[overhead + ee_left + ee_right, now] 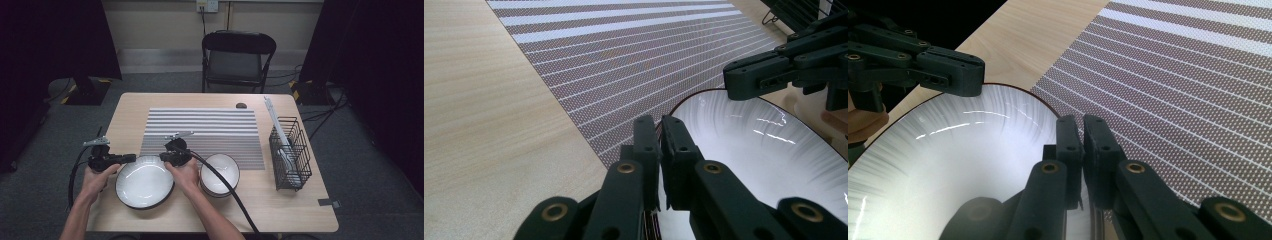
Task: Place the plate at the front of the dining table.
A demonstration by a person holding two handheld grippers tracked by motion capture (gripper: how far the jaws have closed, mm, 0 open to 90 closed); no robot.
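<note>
Striped mat [205, 131]; bowls [220, 172]; wire rack [290, 152]; folding chair [237, 60].

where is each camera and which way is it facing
High view: above the person's side of the table, looking forward and down; both forearms, left tool and right tool clamp the plate rim.
Left gripper view: rides the left tool, looking across the plate to the striped mat.
Right gripper view: rides the right tool, facing the mat.
Both gripper views share the plate, the mat and the opposite tool.
</note>
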